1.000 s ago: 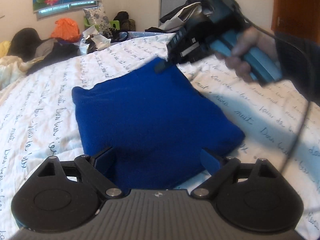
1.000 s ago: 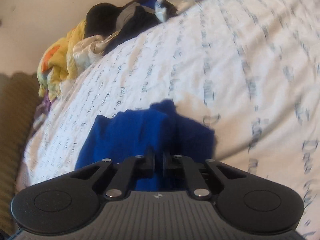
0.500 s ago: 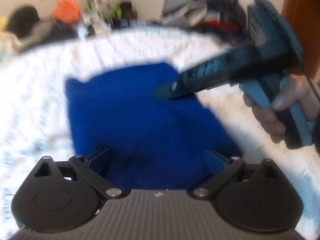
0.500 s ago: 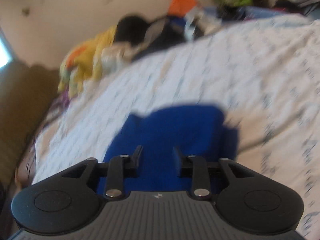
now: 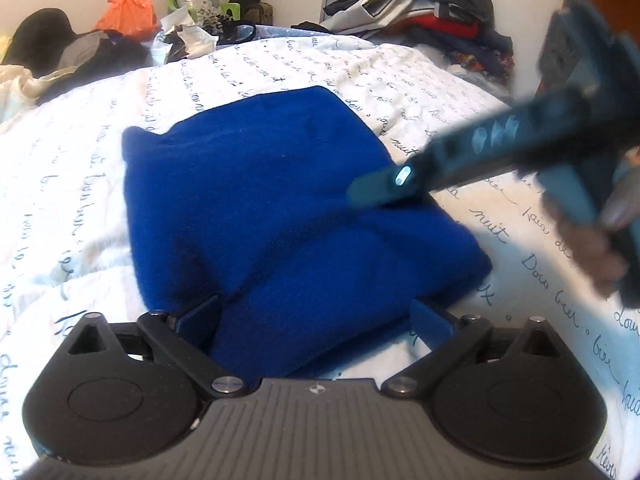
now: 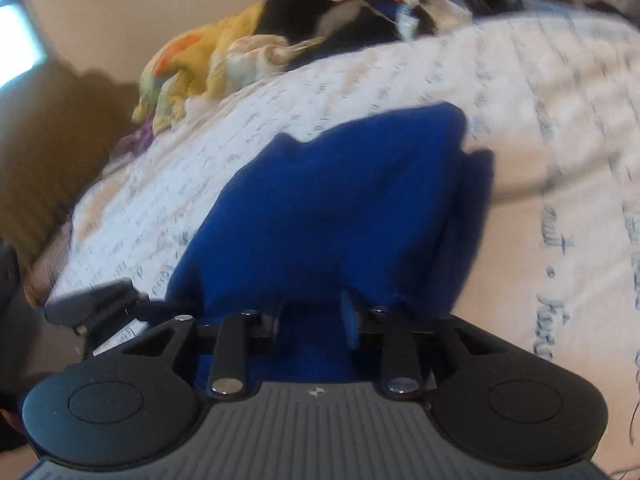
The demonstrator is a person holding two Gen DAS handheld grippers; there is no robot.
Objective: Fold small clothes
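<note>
A folded blue fleece garment [image 5: 260,200] lies on the white bedsheet with blue script [image 5: 80,160]. My left gripper [image 5: 316,316] stands wide open over the garment's near edge, its fingers on either side of the fabric and not pressing it. In the left wrist view, my right gripper [image 5: 372,192] reaches in from the right, its tips low over the garment's right side. In its own view the right gripper [image 6: 314,316] shows a narrow gap and its jaws are closing, with the blue garment [image 6: 340,200] under and between the fingers. No pinch is visible.
A person's hand [image 5: 588,236] holds the right gripper's handle. Heaped clothes [image 5: 420,12] and an orange bag [image 5: 128,14] line the bed's far side. A yellow blanket [image 6: 192,60] lies at the far left corner. A brown surface [image 6: 48,140] borders the bed's left edge.
The right gripper went from shut to slightly apart and slid from the garment's far corner towards its right side. The left gripper stayed over the near edge.
</note>
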